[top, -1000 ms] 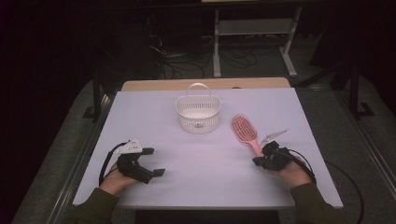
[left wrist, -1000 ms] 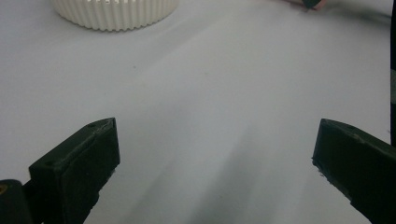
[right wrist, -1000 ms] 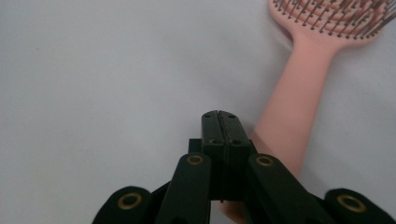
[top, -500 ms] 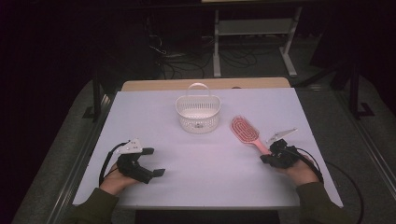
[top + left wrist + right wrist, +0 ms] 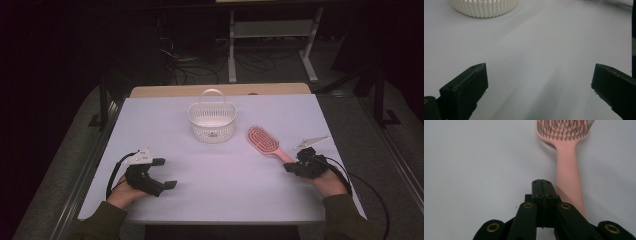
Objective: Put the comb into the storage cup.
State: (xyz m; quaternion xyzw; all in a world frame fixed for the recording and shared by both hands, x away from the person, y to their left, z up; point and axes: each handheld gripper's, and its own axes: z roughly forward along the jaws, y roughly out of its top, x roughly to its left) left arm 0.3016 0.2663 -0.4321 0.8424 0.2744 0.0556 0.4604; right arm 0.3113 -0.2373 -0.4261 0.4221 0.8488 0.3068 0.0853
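High view, left to right: the left gripper (image 5: 162, 174) rests on the white table (image 5: 225, 200) at about 8 o'clock, jaws spread wide and empty. The cream basket (image 5: 212, 120) stands near 12 o'clock. The pink hairbrush (image 5: 264, 140) lies flat at 3 o'clock, bristles up, handle (image 5: 570, 182) pointing to the right gripper (image 5: 292, 167), whose jaws are pressed together just beside it. The brush looks light, stiff plastic, likely smooth; mid-handle seems the best hold.
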